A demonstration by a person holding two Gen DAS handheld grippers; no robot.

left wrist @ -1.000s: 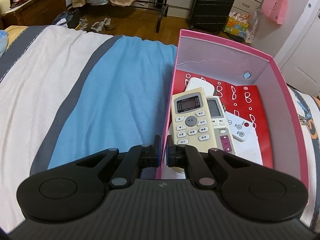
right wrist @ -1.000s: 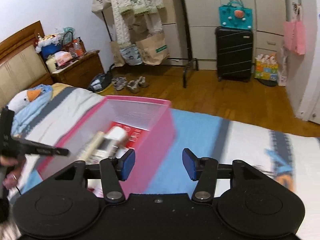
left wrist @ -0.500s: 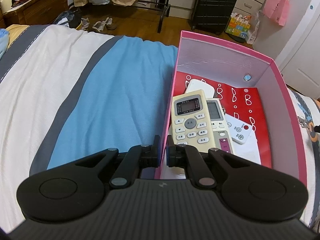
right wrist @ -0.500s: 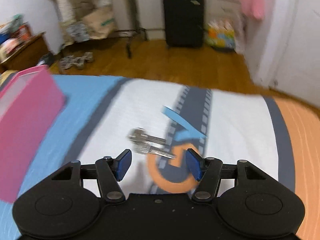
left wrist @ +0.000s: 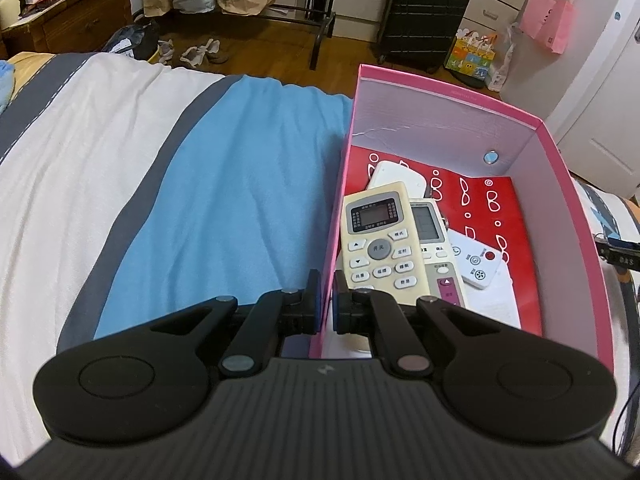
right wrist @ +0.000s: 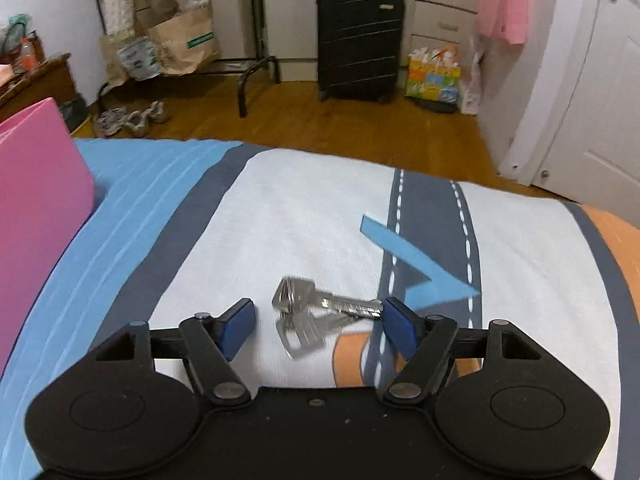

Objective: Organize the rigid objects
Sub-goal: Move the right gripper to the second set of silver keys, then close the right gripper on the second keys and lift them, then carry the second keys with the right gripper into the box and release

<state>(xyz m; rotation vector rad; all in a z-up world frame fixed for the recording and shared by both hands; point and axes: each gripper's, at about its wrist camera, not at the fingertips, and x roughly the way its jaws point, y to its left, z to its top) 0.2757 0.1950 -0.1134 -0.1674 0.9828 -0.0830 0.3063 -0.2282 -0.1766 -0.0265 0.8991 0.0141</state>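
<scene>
Keys [right wrist: 316, 312] on the bedspread [right wrist: 304, 216], silver, bunched, blades toward the right pad.
Lying between the right gripper [right wrist: 318, 326] fingers, untouched; jaws wide and just opened further, tilted down over the bunch. Left gripper [left wrist: 325, 304] clamped together on the pink box [left wrist: 568, 216] wall, remotes [left wrist: 380, 240] inside.

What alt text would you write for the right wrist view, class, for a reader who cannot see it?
An open right gripper, its jaws just widened, hangs low over a bunch of keys lying on a striped bedspread, the keys between the blue fingertips but not gripped. A pink box stands at the left edge, with a black suitcase across the wooden floor.
</scene>
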